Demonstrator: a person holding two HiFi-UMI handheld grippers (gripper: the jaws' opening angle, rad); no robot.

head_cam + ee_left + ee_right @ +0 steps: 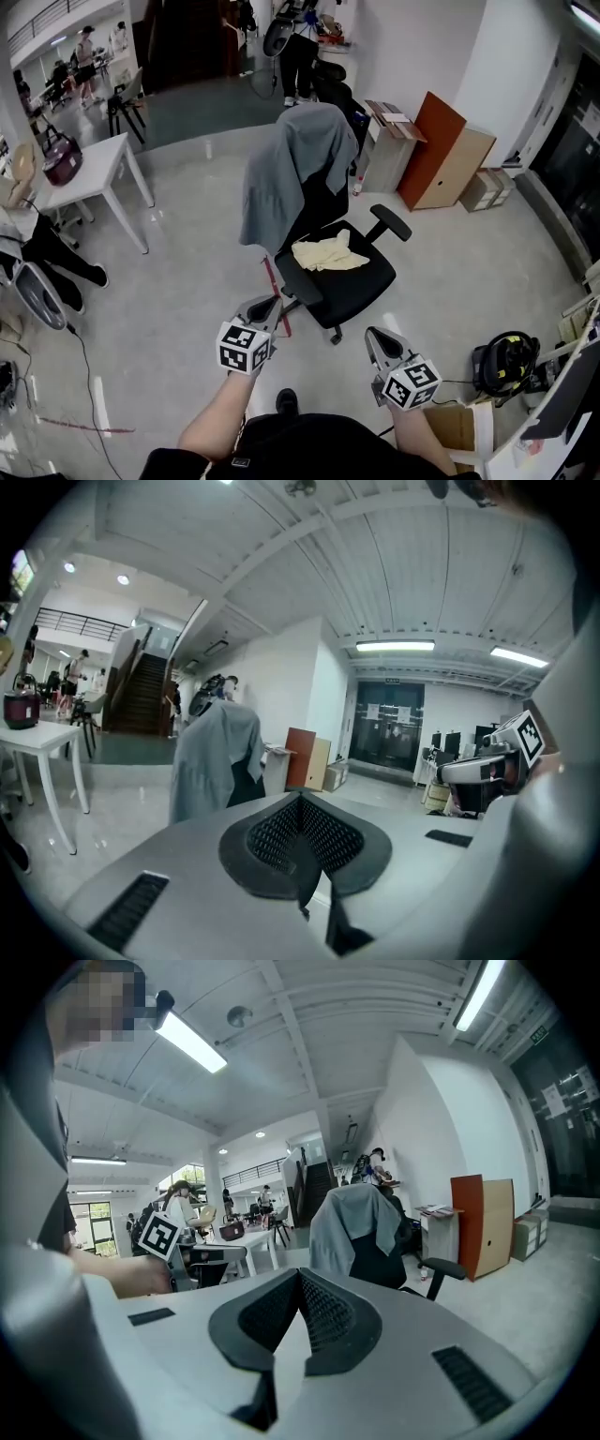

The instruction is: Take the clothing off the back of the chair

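A grey garment (291, 169) hangs draped over the back of a black office chair (347, 272). A pale yellow cloth (328, 253) lies on the chair's seat. My left gripper (272, 302) is shut and empty, a short way in front of the chair. My right gripper (377, 339) is also shut and empty, near the chair's right front. In the left gripper view the grey garment (214, 757) shows ahead beyond the closed left gripper (302, 803). The right gripper view shows the garment (354, 1222) on the chair behind the closed right gripper (302, 1279).
A white table (89, 178) with a dark red bag (61, 159) stands at the left. Orange and wooden boards (445, 155) and cardboard boxes (483, 187) lean at the right wall. A helmet-like black and yellow object (506, 361) lies at the lower right. People stand far back.
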